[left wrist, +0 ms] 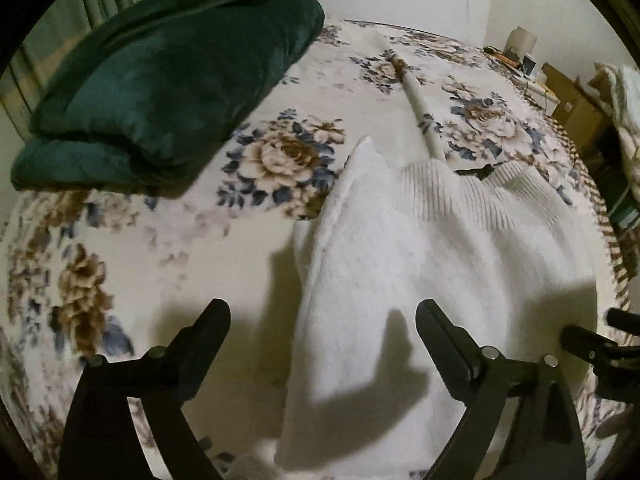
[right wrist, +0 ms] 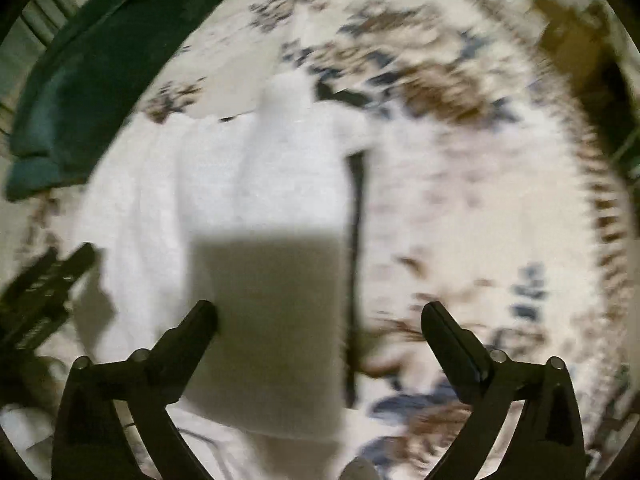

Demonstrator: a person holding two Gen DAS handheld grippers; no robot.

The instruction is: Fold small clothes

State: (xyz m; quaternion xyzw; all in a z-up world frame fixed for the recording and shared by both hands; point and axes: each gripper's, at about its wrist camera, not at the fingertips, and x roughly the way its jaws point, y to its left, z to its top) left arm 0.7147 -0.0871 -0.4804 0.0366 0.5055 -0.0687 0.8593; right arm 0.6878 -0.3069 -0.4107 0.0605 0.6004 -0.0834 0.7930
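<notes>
A white knitted garment (left wrist: 420, 264) lies on the floral bedspread (left wrist: 168, 240), its ribbed collar at the far end and one side folded over along its length. My left gripper (left wrist: 323, 312) is open and empty, hovering over the garment's near left edge. The right gripper's tips (left wrist: 592, 340) show at the right edge of the left wrist view. In the blurred right wrist view the garment (right wrist: 248, 184) lies ahead and to the left. My right gripper (right wrist: 320, 312) is open and empty above its right edge. The left gripper (right wrist: 48, 284) shows at the left.
A folded dark green blanket (left wrist: 168, 80) lies at the far left of the bed, also in the right wrist view (right wrist: 100, 64). A white rod (left wrist: 420, 108) lies beyond the garment. The bed's fringed edge (left wrist: 608, 232) runs along the right. Boxes (left wrist: 568, 96) stand beyond it.
</notes>
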